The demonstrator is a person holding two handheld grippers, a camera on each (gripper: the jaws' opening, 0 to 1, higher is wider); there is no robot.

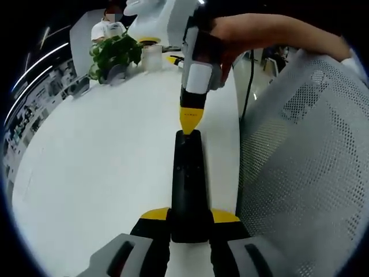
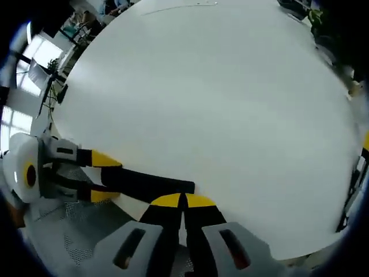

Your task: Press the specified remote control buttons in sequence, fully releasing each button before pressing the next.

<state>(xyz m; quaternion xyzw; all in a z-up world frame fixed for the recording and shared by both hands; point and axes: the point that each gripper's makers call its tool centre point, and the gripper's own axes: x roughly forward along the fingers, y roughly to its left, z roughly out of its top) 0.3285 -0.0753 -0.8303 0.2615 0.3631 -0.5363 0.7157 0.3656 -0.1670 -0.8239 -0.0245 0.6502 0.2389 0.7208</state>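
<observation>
A slim black remote control (image 1: 188,173) is clamped at its near end between the yellow jaws of my left gripper (image 1: 189,217), above the white table (image 1: 104,167). My right gripper (image 1: 189,122) comes down from above in a person's hand. Its yellow tips are shut together and rest on the remote's far end. In the right gripper view, my right gripper (image 2: 183,200) is shut with nothing between its jaws, its tips at the end of the remote (image 2: 144,182). The left gripper (image 2: 105,177) holds the remote's other end from the left.
A white mesh chair back (image 1: 305,167) stands close on the right, by the table edge. At the far end of the table are a potted plant (image 1: 114,55), a white cup (image 1: 152,57) and a seated person. A black cable (image 1: 249,86) hangs beside the table.
</observation>
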